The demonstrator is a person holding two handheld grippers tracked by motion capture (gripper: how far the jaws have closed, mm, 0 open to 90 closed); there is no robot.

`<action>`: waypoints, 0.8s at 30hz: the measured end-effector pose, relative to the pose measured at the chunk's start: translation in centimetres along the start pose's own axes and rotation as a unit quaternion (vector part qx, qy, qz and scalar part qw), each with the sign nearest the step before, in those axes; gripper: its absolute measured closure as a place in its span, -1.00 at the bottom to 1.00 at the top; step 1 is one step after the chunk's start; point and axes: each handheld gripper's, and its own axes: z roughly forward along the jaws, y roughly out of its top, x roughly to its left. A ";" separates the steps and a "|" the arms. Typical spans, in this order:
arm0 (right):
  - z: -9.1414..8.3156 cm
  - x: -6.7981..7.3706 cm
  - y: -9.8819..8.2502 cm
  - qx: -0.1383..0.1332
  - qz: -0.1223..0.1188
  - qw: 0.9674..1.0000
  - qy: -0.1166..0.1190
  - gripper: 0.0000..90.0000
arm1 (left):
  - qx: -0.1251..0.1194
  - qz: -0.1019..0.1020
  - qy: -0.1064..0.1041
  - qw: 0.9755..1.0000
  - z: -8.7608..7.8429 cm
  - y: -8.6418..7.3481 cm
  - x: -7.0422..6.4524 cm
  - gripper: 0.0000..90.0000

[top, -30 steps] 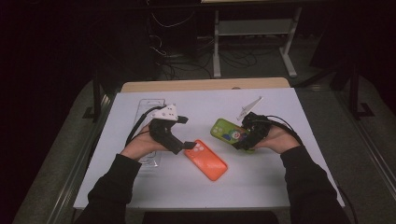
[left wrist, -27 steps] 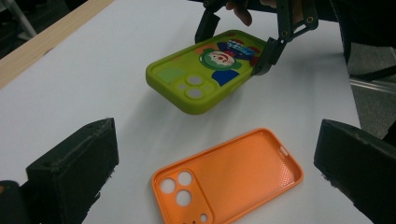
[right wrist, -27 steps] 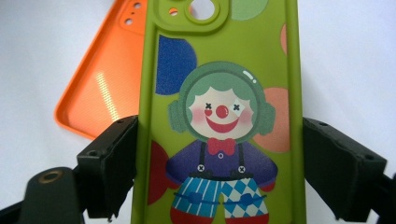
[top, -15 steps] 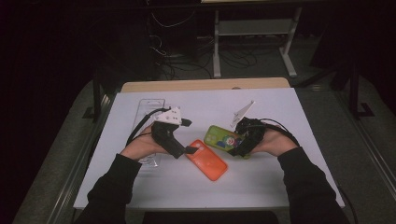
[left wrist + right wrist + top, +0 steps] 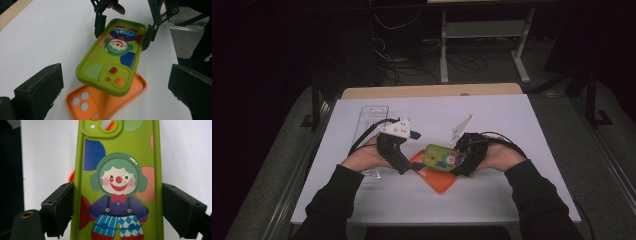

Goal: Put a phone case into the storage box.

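A: What has changed?
B: The right gripper [image 5: 460, 161], jaws clamped across the green clown phone case [image 5: 442, 156], has carried it leftward until it hangs above the orange phone case [image 5: 438, 179] on the white table [image 5: 522, 130], ready for stacking.
A: The left gripper [image 5: 412, 166]?
B: Spread wide, holding nothing, at the orange case's edge. The clear tray [image 5: 371, 114] looks empty.

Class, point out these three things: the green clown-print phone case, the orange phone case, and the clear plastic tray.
Green clown-print phone case [image 5: 117, 50], left gripper view: clown's face.
Orange phone case [image 5: 100, 105], left gripper view: inner floor.
Clear plastic tray [image 5: 373, 114], high view: far end.
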 end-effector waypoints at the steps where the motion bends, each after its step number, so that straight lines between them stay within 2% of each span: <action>1: 0.1 0.2 0.2 0.001 -0.005 1.000 0.004 -0.66 | 0.000 -0.003 -0.003 1.000 0.1 0.0 -0.1 -1.00; 3: 0.2 0.6 0.5 0.006 -0.014 1.000 0.008 -0.66 | 0.008 0.004 -0.006 1.000 0.3 0.0 -0.2 -1.00; 11: 0.8 1.7 1.6 0.014 -0.041 0.999 0.018 -0.66 | 0.034 0.014 -0.022 0.999 1.4 0.0 -0.7 -1.00; 16: 0.9 2.2 1.9 0.013 -0.053 0.998 0.021 -0.66 | 0.052 0.030 -0.034 0.998 2.1 0.0 -1.0 -1.00; 24: 1.0 2.9 2.4 0.014 -0.068 0.997 0.028 -0.66 | 0.076 0.040 -0.043 0.995 3.5 -0.1 -1.6 -1.00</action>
